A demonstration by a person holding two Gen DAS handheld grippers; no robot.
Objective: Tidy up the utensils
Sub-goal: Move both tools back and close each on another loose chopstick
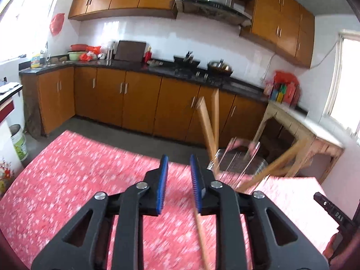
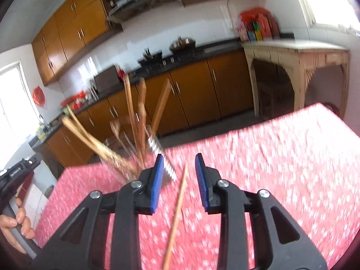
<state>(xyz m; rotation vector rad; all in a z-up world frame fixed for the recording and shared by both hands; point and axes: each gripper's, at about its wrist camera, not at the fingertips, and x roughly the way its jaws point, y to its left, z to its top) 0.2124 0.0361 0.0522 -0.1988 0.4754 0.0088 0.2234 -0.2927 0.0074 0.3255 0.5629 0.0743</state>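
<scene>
A metal utensil holder stands on the red floral tablecloth, with several wooden chopsticks sticking up out of it; the picture is blurred. My left gripper is open and empty, just left of the holder. A single chopstick lies on the cloth under its right finger. In the right wrist view the holder with chopsticks sits ahead of the left finger. My right gripper is open, and a loose chopstick lies on the cloth between its fingers.
Kitchen cabinets and a dark countertop run along the far wall, with woks on the stove. A pale wooden side table stands at the right. The other gripper's body and a hand show at the left edge.
</scene>
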